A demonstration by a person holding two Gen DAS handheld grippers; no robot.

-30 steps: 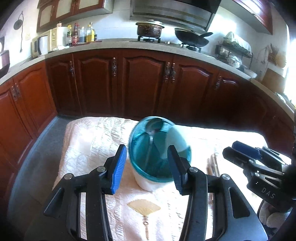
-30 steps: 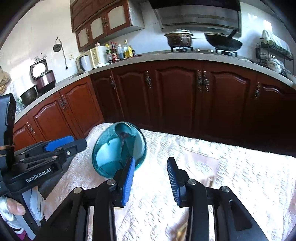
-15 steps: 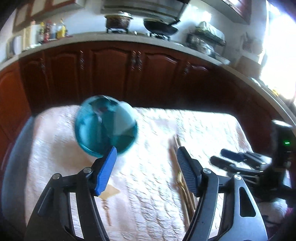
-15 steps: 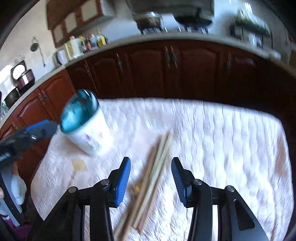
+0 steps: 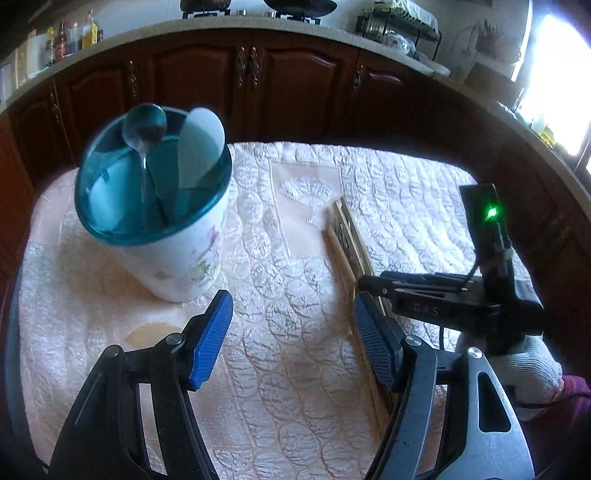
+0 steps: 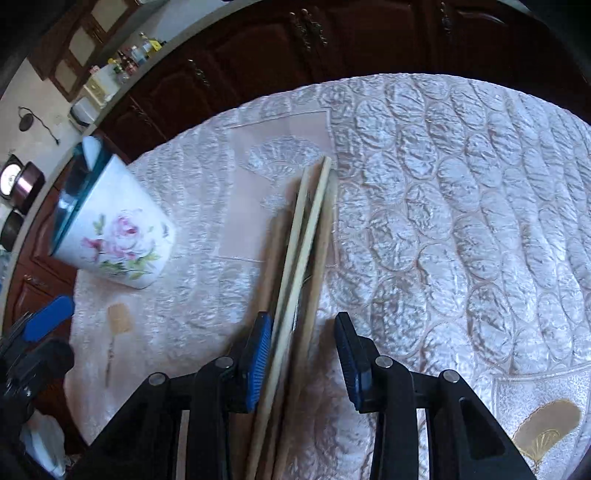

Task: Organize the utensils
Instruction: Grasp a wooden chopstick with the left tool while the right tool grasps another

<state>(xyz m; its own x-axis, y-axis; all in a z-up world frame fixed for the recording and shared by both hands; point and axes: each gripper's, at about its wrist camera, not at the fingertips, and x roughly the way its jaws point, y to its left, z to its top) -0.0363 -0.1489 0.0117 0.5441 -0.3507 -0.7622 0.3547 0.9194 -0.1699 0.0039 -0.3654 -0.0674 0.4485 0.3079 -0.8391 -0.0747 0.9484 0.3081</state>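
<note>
Holder: the white floral utensil cup (image 5: pixel 177 254) with the teal insert now sits left of the left gripper (image 5: pixel 291 339), no longer between its fingers; a metal spoon (image 5: pixel 144 127) and a pale scoop (image 5: pixel 201 147) stand inside.
Left tool: jaws wide, nothing between them. The cup looks let go.
Chopsticks: the bundle (image 6: pixel 306 236) lies on the quilted cloth (image 6: pixel 461 221), centre-right.
Right tool: the right gripper (image 6: pixel 303 354) has dropped over the sticks, jaws narrow and just closing around them, pads not yet pressing. Pickup looks next.
Writing: "DAS" on the right gripper's body.

Dark red wood cabinets (image 5: pixel 258 85) along far wall, grey counter (image 5: pixel 147 31) w/ bottles (image 5: pixel 77 35) far left; bright window (image 5: pixel 554 81) far right.
</note>
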